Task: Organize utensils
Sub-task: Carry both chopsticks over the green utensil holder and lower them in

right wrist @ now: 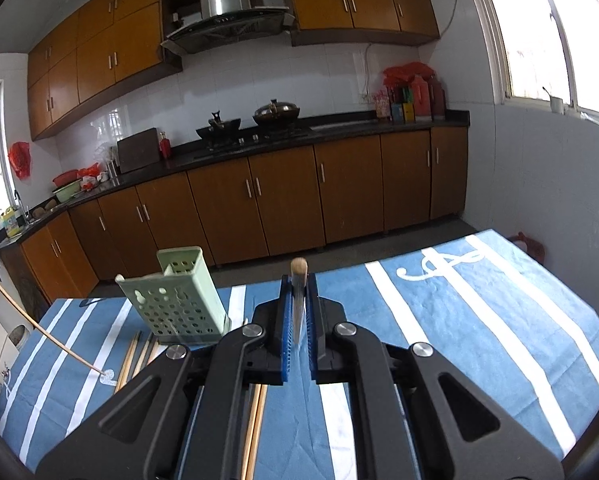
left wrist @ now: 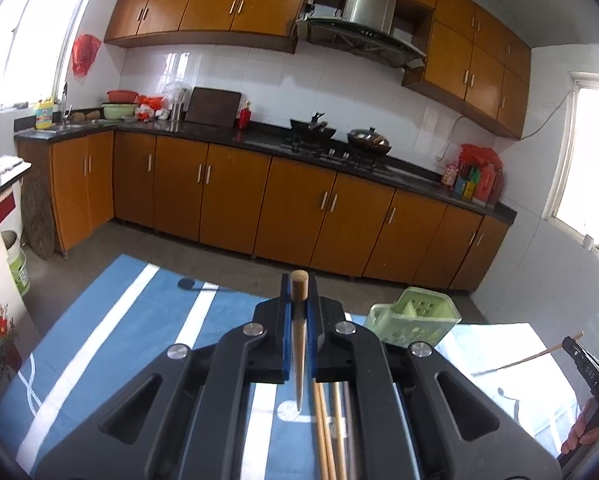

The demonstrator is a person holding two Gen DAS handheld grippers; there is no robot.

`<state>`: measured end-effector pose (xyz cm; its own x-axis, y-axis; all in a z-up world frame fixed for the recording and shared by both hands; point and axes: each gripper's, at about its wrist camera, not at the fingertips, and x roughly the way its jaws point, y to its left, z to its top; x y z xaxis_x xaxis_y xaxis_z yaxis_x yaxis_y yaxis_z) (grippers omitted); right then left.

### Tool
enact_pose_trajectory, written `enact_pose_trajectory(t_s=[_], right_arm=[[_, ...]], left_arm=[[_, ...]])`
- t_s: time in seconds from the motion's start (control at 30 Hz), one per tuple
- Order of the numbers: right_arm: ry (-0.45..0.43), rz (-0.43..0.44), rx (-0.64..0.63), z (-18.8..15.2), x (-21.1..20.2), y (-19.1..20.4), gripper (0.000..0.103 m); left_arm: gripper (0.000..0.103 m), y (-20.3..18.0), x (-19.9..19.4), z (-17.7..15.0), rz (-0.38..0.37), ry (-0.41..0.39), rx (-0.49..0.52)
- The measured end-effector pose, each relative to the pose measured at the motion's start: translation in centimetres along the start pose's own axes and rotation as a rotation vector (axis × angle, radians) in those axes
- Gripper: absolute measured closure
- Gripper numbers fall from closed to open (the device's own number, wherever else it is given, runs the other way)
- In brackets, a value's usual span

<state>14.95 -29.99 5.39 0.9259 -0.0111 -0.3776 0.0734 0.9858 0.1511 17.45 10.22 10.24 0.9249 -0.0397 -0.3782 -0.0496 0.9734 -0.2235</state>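
My left gripper (left wrist: 299, 294) is shut on a wooden chopstick (left wrist: 299, 344), held nearly upright with its thick end on top, above the blue striped cloth (left wrist: 139, 320). My right gripper (right wrist: 298, 294) is shut on another chopstick (right wrist: 298, 312) the same way. A pale green perforated utensil holder (left wrist: 413, 316) (right wrist: 179, 304) stands on the cloth between the two grippers and slightly beyond them. Several loose chopsticks (left wrist: 327, 436) (right wrist: 133, 356) lie on the cloth near the holder. In each view the other gripper's chopstick (left wrist: 527, 360) (right wrist: 47, 330) shows at the frame's edge.
Beyond the table's far edge is bare floor, then brown base cabinets (left wrist: 235, 196) under a dark counter with two woks (left wrist: 367, 142) on the stove. A white bucket (left wrist: 17, 264) stands on the floor at the left. A person's fingers (left wrist: 579, 432) show at the right edge.
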Motion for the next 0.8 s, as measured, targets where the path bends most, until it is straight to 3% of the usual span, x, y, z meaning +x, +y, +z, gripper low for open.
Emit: enact_pose_trajectory(t_s=[0.3,0.5,0.63,0.8], right_arm=[[-0.130,0.088,0.024,7.0,-2.2,1.1,0.096],[-0.219,0.184,0.074,11.1,-1.9,3.2,0.096],[-0.249,0.226,0.058,11.7,-0.2,5.4,0.096],[-0.206,0.225,0.017,10.4,3.0,7.6,0.096]], left_arm=[[0.096,-3.3,-2.7,7.0,-0.060,-0.119,0.023],[0.096,-6.6,-3.0,11.3,-0.126,-0.220,-0.025],[0.096,-9.0,-1.3,11.9,-0.141,-0.245,-0.022],[0.096,-10.5,3.3,10.0,-0.155,-0.179,-0.021]])
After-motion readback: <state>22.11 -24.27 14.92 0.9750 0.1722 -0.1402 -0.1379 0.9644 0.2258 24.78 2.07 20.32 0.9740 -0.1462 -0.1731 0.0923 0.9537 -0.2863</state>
